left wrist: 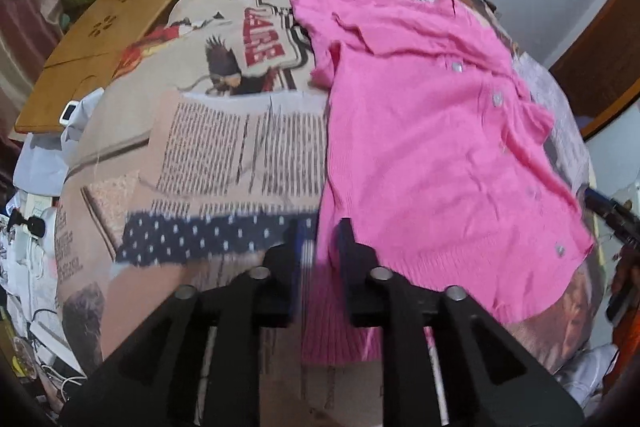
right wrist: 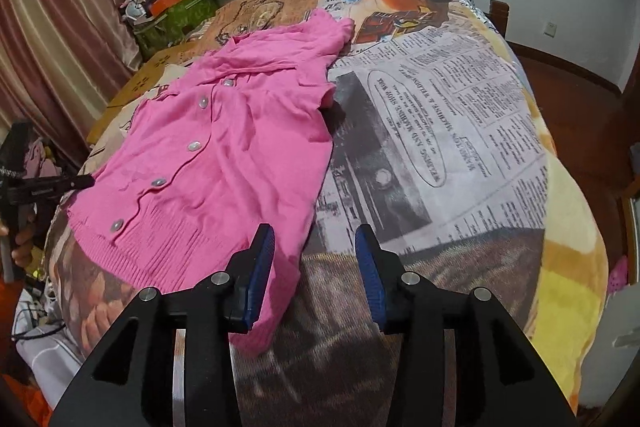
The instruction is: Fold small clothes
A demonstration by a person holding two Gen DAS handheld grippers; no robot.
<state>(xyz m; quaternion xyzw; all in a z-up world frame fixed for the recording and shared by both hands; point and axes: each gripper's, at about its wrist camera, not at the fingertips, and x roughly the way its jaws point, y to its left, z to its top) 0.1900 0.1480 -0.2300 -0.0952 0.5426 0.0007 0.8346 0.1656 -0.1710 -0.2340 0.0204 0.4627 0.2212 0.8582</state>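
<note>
A pink cardigan (right wrist: 224,155) lies spread on a blanket (right wrist: 460,131) printed like old newspaper. Its long axis runs from the ribbed hem, nearest the cameras, to the collar at the far end. In the right wrist view it slants away from lower left to upper right. It is button-side up, with a row of pale buttons (right wrist: 193,146) along the front. The knit is bright pink and rumpled, with creases across the body and a short sleeve (right wrist: 320,95) bunched at the side.

The right gripper (right wrist: 315,239) hovers over the hem corner with its blue pads apart and nothing pressed between them.

The left gripper (left wrist: 319,231) is blurred at the opposite hem corner. Its jaws stand narrowly apart, with pink cloth showing in the gap. Whether they pinch it cannot be told.
</note>
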